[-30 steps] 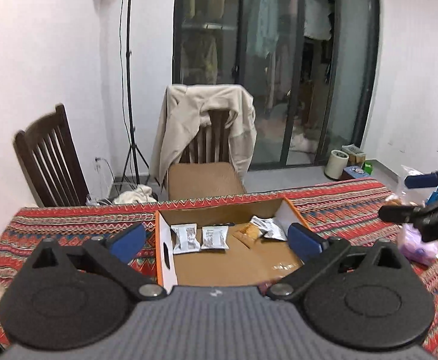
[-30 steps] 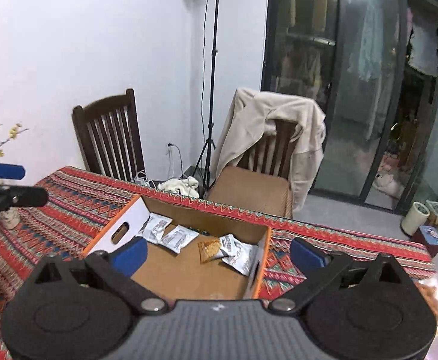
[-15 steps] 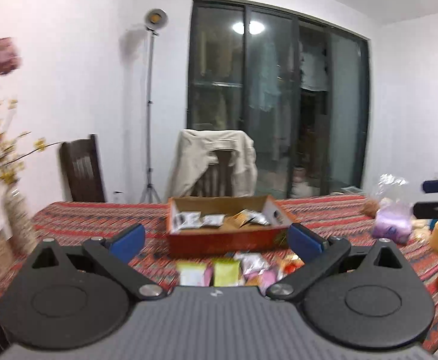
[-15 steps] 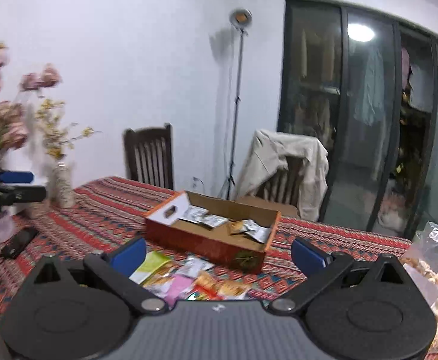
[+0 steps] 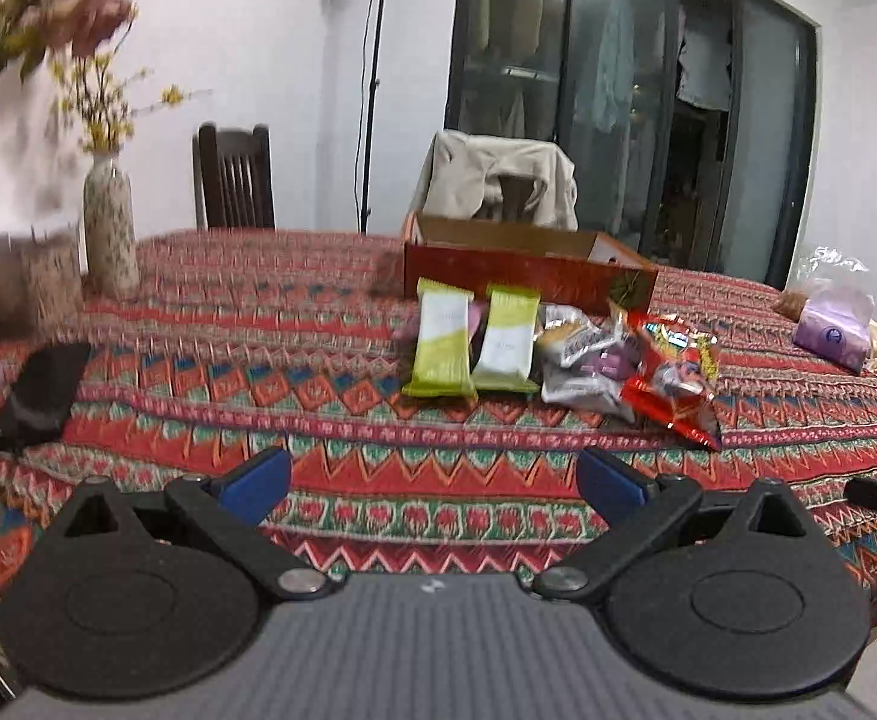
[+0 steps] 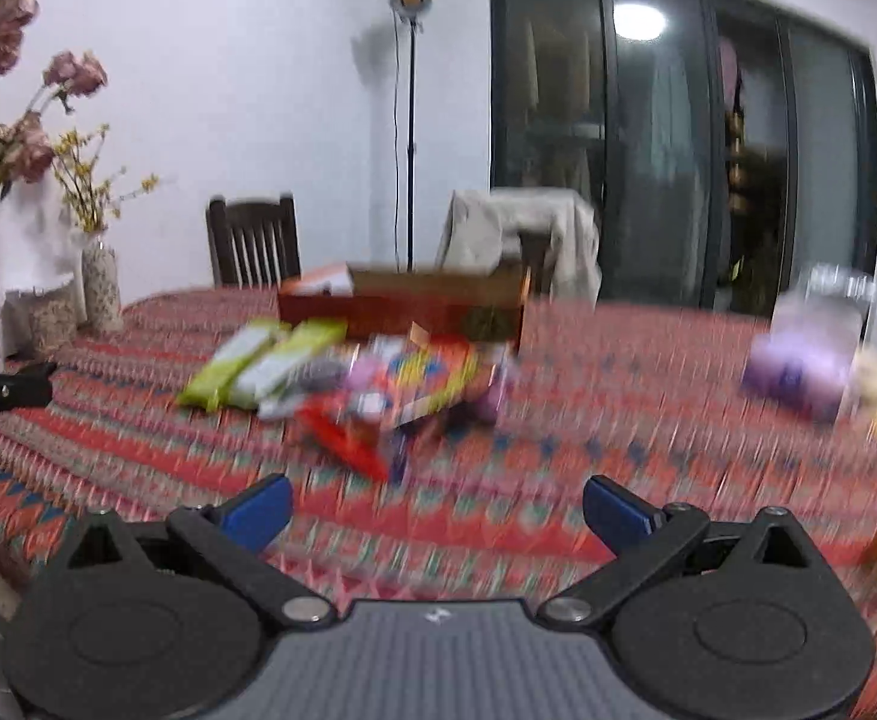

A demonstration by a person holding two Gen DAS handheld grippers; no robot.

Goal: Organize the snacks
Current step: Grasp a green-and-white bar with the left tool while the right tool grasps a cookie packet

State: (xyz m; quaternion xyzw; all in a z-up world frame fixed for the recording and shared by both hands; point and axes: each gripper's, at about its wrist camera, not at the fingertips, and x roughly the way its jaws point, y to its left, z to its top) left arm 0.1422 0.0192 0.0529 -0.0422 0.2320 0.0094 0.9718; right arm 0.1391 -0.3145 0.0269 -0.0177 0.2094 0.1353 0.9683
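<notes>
A pile of snack packets lies on the patterned tablecloth in front of an orange cardboard box (image 5: 528,267). Two green-and-white packets (image 5: 445,339) lie at the pile's left, silver packets (image 5: 582,360) in the middle and a red bag (image 5: 675,375) at its right. My left gripper (image 5: 435,483) is open and empty, low over the table's near edge, well short of the pile. My right gripper (image 6: 438,507) is open and empty too, near the front edge; its view is blurred. The box (image 6: 402,303) and the pile (image 6: 342,375) show there as well.
A patterned vase (image 5: 109,228) with flowers and a larger vase stand at the left. A black object (image 5: 45,393) lies at the left edge. A purple tissue pack (image 5: 837,330) and bags sit at the right. Two chairs stand behind the table.
Both grippers have pulled back from above the box toward the table's near edge and dropped lower. The snack pile in front of the box has come into view. Both stay open.
</notes>
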